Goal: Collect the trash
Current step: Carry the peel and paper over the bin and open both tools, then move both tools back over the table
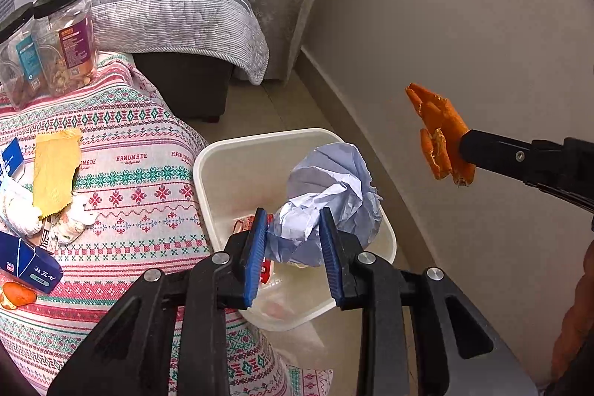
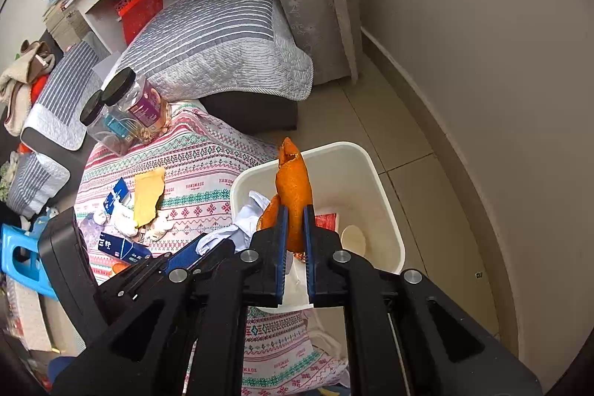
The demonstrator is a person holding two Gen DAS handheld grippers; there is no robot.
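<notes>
A crumpled pale blue paper ball [image 1: 334, 180] sits between the blue pads of my left gripper [image 1: 294, 221], which is shut on it above the white bin [image 1: 260, 138]. The bin stands on the floor beside the cloth-covered table and holds a red wrapper and other scraps. My right gripper [image 2: 296, 210] is shut on a long piece of orange peel [image 2: 293, 180], held over the bin's [image 2: 386, 210] near edge. In the left wrist view the peel [image 1: 441, 128] hangs to the right of the bin, in front of the wall. The paper ball [image 2: 245, 218] shows at the bin's left side.
On the patterned tablecloth [image 1: 141, 180] lie a yellow wrapper [image 1: 55, 166], wadded tissues [image 1: 22, 210], a dark blue carton [image 1: 26, 262] and a bit of orange peel [image 1: 15, 295]. Two black-lidded jars [image 1: 67, 39] stand at the back. A grey-covered sofa [image 1: 167, 6] is behind, and the wall is on the right.
</notes>
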